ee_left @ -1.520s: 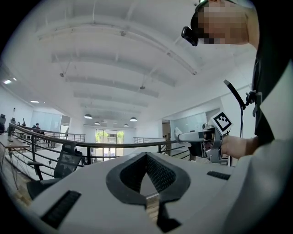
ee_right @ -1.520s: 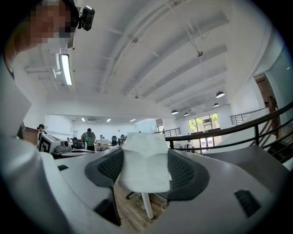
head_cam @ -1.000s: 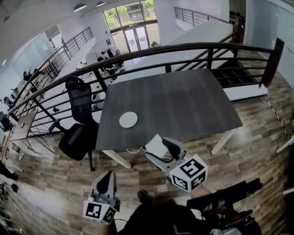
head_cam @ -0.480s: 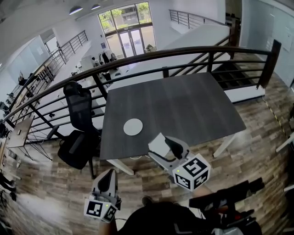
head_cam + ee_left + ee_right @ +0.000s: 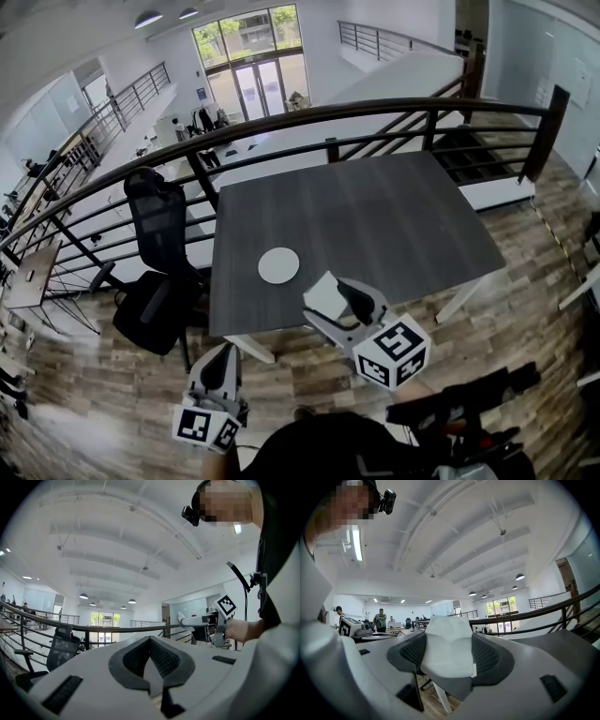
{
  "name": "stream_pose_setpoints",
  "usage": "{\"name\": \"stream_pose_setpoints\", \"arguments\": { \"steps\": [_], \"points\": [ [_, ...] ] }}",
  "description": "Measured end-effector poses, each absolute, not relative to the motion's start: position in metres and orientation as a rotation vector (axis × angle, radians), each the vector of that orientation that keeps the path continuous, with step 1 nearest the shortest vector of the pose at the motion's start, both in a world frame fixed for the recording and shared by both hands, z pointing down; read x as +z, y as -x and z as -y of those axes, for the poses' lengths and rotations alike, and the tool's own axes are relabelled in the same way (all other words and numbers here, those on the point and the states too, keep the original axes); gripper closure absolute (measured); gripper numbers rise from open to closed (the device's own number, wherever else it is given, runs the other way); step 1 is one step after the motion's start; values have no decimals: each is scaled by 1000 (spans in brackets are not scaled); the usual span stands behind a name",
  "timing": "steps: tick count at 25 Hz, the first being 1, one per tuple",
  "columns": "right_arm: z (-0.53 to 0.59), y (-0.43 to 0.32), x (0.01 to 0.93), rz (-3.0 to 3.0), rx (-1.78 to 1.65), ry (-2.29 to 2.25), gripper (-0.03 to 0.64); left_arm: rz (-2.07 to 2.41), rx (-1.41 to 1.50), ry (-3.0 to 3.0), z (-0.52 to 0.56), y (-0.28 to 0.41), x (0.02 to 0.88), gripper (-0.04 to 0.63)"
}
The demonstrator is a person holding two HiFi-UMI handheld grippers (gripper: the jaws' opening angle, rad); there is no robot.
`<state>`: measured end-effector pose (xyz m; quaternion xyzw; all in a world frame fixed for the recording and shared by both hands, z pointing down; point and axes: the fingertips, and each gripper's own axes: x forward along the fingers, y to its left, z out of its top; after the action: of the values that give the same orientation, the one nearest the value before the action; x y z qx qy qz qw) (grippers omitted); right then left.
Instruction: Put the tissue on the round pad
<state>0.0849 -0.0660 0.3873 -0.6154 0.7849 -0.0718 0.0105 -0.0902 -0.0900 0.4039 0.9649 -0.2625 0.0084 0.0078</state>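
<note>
The right gripper (image 5: 335,302) is clamped on a folded white tissue (image 5: 447,646), just short of the near edge of the dark table (image 5: 375,211). The white round pad (image 5: 278,265) lies on the table close by. The left gripper (image 5: 218,364) hangs lower over the wooden floor (image 5: 103,394), its jaws together on nothing.

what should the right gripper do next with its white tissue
Probably carry the right gripper forward and left, over the dark grey table, towards the round white pad. Its jaws are shut on the folded white tissue, at the table's near edge, short of the pad.
</note>
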Motion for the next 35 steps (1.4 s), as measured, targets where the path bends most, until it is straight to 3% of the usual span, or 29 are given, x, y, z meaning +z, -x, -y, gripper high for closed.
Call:
{"name": "stream_pose_setpoints", "arguments": {
  "steps": [28,35],
  "points": [
    [166,-29,381,-2420,-235,1997,308,720,-10,-2997,191,147,406,591],
    [210,-80,379,-2486,-242,1908,308,847,32,-2969,222,101,403,591]
  ]
}}
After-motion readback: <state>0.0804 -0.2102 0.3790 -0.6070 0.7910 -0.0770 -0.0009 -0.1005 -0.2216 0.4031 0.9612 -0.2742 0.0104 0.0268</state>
